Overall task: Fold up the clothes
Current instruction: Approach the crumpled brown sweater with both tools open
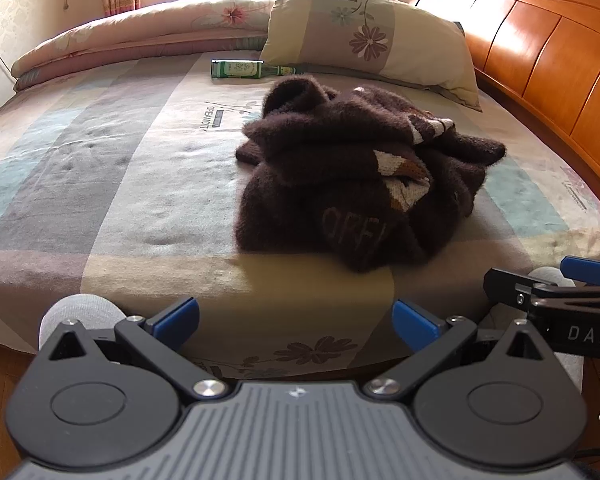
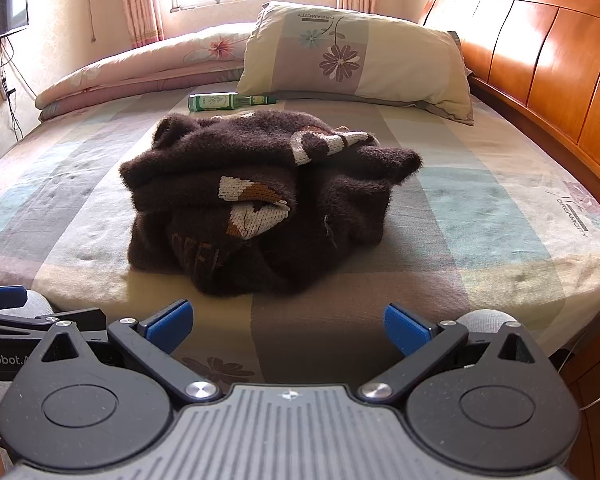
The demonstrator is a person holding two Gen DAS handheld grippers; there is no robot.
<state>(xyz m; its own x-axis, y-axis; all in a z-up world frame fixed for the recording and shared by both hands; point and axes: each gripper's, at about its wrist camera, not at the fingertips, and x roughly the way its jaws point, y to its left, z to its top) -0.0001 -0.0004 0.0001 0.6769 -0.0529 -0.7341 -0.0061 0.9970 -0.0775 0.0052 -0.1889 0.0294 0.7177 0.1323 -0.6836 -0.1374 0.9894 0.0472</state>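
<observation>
1. Nearest: left tool (image 1: 296, 316) and right tool (image 2: 288, 322) both spread wide, blue pads apart, nothing between them. Both hang over the near edge of the bed (image 1: 100, 200), side by side; each shows at the margin of the other's view

2. Neither tool touches any cloth. A clear strip of striped sheet lies between the pads and the garment

3. Middle ground: dark brown fuzzy sweater (image 2: 260, 200) sits in a crumpled heap on the bed, ahead of both tools, slightly right of centre from the left view. White and orange knit pattern shows in the bunched layers; faint lettering on the lower front. Sleeves and hem cannot be told apart in the pile

4. Task judged at its very start: no fold made, garment not yet spread flat. Left to do, likely: grasp, open out, smooth, then fold

5. Farther: green bottle (image 2: 230, 102) lying on its side beyond the sweater, just before the flowered pillow (image 2: 360, 60)

6. Farthest: rolled pink quilt (image 1: 140, 36) along the far side, wooden headboard (image 1: 540, 48) at right, window behind
</observation>
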